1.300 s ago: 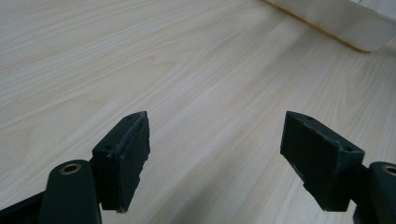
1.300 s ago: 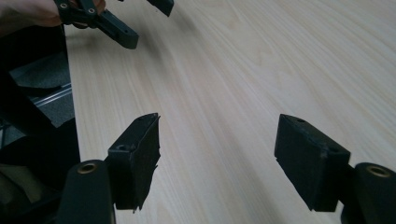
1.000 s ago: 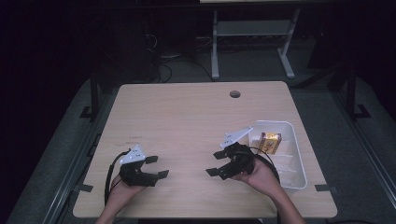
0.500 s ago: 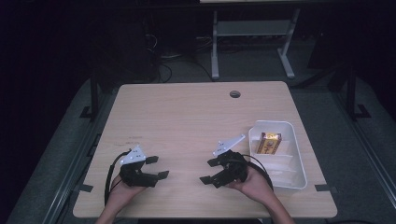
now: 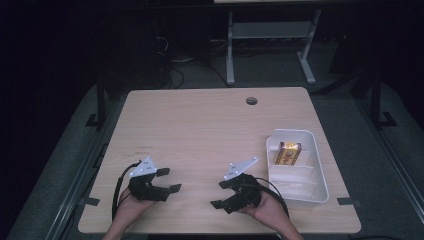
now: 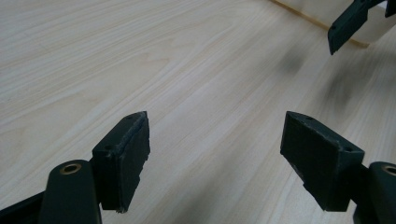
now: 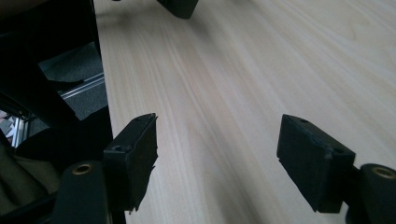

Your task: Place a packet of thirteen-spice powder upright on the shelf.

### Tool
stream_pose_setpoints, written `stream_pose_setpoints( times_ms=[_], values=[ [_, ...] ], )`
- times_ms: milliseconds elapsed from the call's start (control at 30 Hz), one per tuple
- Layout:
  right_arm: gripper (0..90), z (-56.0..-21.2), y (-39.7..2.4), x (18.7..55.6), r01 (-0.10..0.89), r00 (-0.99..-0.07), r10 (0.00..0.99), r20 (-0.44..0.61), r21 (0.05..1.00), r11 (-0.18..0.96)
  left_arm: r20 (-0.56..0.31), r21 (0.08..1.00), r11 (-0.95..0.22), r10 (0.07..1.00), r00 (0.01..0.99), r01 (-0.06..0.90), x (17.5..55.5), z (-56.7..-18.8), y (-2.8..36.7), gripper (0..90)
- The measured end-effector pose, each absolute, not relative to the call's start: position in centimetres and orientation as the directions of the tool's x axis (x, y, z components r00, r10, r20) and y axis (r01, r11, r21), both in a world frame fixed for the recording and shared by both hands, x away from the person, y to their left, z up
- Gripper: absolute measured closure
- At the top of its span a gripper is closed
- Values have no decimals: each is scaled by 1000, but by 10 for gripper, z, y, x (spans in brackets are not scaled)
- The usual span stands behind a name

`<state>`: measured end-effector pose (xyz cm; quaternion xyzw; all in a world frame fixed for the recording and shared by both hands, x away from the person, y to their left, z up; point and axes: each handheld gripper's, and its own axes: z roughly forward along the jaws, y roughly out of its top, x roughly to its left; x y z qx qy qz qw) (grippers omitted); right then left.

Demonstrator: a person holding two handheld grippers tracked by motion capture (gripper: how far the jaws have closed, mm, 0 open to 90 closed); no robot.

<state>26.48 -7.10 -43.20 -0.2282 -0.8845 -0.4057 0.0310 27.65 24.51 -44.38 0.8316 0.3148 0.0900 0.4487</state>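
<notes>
On the pale table (image 5: 200,125), both tongs (image 5: 167,180) (image 5: 222,194) gaped empty beside the tray (image 5: 320,192); its yellow packet (image 5: 289,153) probably needed grasping next.

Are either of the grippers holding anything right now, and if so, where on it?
Nothing is held. The left gripper and right gripper both stand open over bare table; the yellow box lies in the white tray.
</notes>
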Motion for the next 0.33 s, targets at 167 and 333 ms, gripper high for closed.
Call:
stream_pose_setpoints(
  times_ms=[167,333],
  values=[
    [286,-440,-70,258,429,-895,376,241,698,574,-126,802,-407,602,789,438,276,-444,245,236],
    [263,-439,-66,257,410,-902,374,217,701,583,-126,802,-405,604,787,439,276,-443,247,236]
  ],
)
